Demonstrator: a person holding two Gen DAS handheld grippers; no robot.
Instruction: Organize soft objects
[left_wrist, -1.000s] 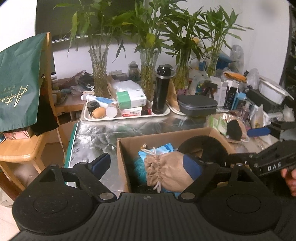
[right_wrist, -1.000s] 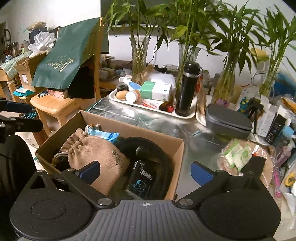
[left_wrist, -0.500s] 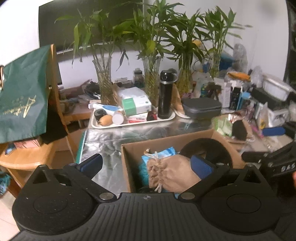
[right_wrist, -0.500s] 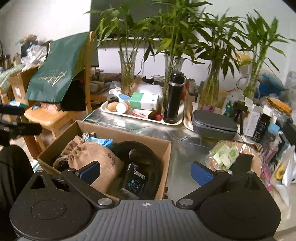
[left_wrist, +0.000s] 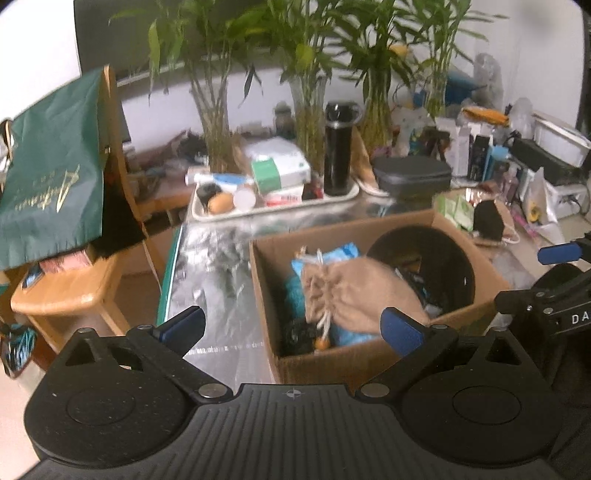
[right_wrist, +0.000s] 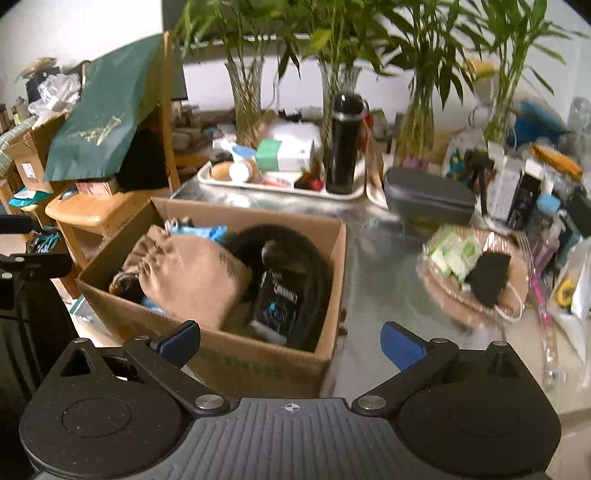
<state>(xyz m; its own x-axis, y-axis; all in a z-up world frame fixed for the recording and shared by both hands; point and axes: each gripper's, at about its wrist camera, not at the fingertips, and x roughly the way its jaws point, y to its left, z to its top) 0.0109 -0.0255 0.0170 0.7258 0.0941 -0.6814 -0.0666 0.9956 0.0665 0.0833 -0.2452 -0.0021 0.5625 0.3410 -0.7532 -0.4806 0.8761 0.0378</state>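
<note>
Most of your soft things already sit in the cardboard box (right_wrist: 236, 354) on the desk (right_wrist: 373, 258): the tan drawstring pouch (right_wrist: 192, 273) lies on top toward the box's left side, a blue packet (left_wrist: 325, 258) peeks out behind it, and a black ring-shaped cushion (right_wrist: 303, 251) fills the box's right half with a dark printed packet (right_wrist: 275, 299) inside it. What seems left is the woven basket (right_wrist: 476, 299) to the right of the box, where a black soft item (right_wrist: 487, 273) and green-and-white packs (right_wrist: 454, 251) rest; judge whether those belong in the box too.

Your left gripper (left_wrist: 291, 328) stands fully spread and has hold of nothing, hovering over the box's near left corner. Your right gripper (right_wrist: 290, 341) is also spread wide and empty, above the box's near right corner.

Compared with a second ago, both cameras have pulled back from the box: the pouch that sat between the left gripper's fingers then now lies clear of them, and the box looks smaller and farther off in both views.
</note>
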